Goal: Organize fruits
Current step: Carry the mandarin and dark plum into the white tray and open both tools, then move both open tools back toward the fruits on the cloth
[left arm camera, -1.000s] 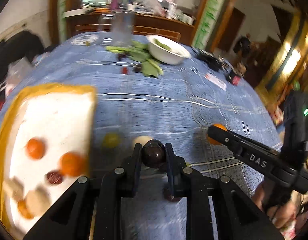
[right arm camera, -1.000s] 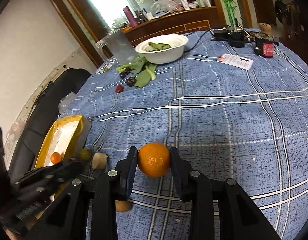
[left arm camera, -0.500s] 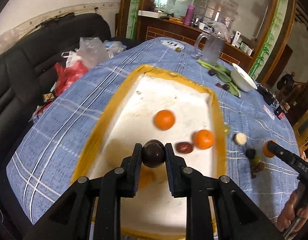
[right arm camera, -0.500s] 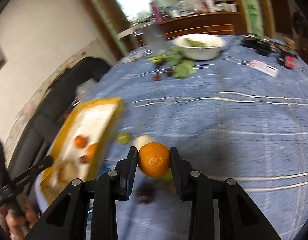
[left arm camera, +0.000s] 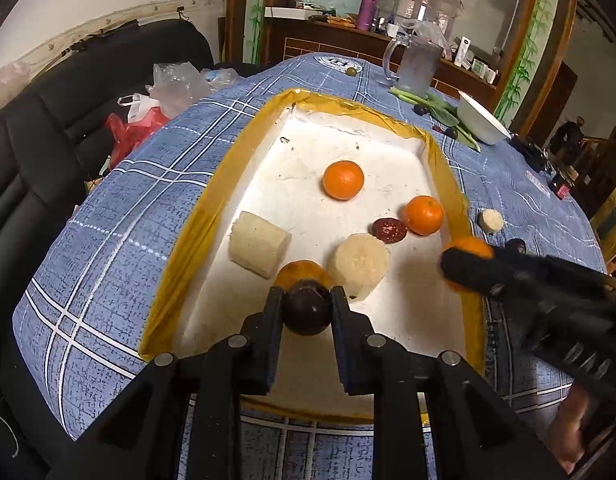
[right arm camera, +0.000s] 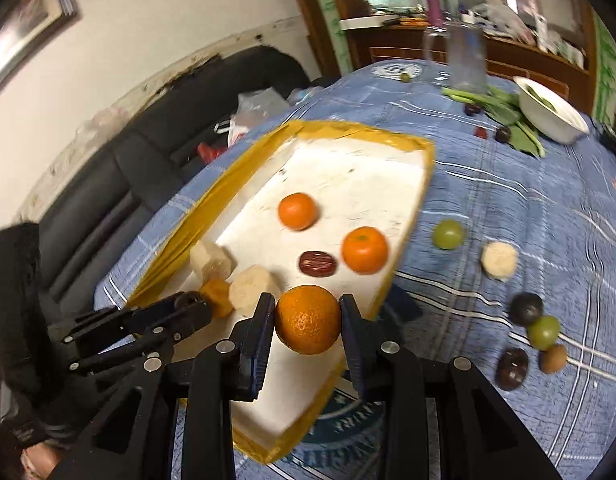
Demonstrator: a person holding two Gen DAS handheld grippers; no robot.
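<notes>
Below the left gripper (left arm camera: pixel 307 307) lies the white floor of the tray (left arm camera: pixel 244 172), a shallow foam-like box rimmed in yellow tape, set on a blue plaid tablecloth (left arm camera: pixel 148 196). The gripper pinches a dark plum (left arm camera: pixel 307 312), round and glossy, over the tray's near end. Just ahead of its fingertips sit a small orange piece (left arm camera: pixel 302 270) and two pale, rough-cut cylindrical chunks, one ahead to the left (left arm camera: pixel 259 243) and one ahead to the right (left arm camera: pixel 362 264), so the near floor is crowded. Farther ahead lie a wrinkled red date (left arm camera: pixel 389 231) and two smooth tangerines (left arm camera: pixel 343 180), with bare white floor beyond them up to the far wall and along the left wall.

To its right, the right gripper (right arm camera: pixel 308 320) clamps an orange (right arm camera: pixel 307 319) with a pebbled skin, held above the tray's right rim near the near corner. In the right wrist view the left gripper (right arm camera: pixel 188 304) shows to the left, low over the tray. Right of the right gripper, loose fruit lies on the cloth: a green grape-like fruit (right arm camera: pixel 448 233) just outside the rim, a pale chunk (right arm camera: pixel 499 260), then a cluster of two dark plums (right arm camera: pixel 526 308), another green fruit (right arm camera: pixel 544 332) and a brown one (right arm camera: pixel 553 358). Far ahead stand a clear jug (left arm camera: pixel 414 65), leafy greens (left arm camera: pixel 440 108) and a white bowl (left arm camera: pixel 482 123).
</notes>
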